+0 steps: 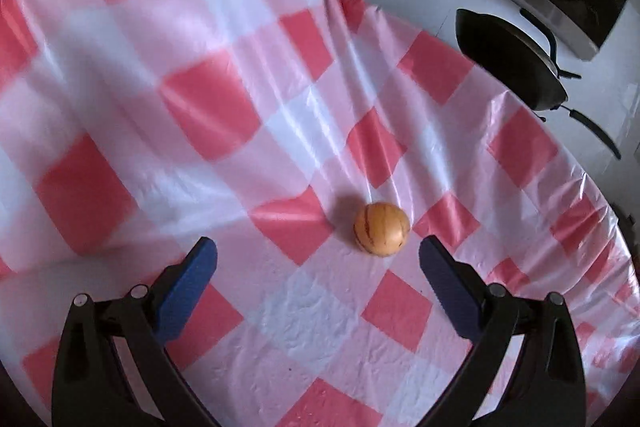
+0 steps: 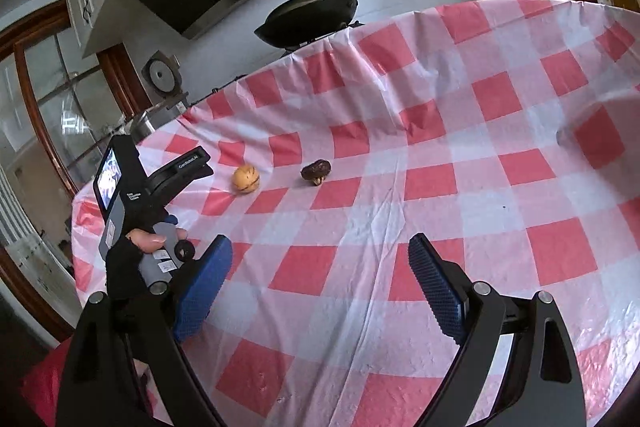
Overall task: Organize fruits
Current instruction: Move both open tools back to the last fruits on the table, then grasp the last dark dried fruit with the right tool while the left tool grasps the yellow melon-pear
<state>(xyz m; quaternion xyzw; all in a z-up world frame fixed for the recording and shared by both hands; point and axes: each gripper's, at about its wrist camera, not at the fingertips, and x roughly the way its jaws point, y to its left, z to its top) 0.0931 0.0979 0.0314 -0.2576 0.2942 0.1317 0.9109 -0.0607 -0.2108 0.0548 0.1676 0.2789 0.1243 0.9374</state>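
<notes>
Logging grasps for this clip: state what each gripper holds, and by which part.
Nothing is held. The left gripper is open, with the orange fruit on the cloth just ahead of its fingers. The right gripper is open and empty, well short of the dark fruit.

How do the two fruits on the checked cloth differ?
The yellow-orange fruit is round, pale and thinly dark-streaked; the dark brown fruit is lumpy, irregular and flatter. The yellow-orange one lies nearer the left gripper, just ahead of its open jaws; the brown one lies farther along. Both rest untouched on the tablecloth.
</notes>
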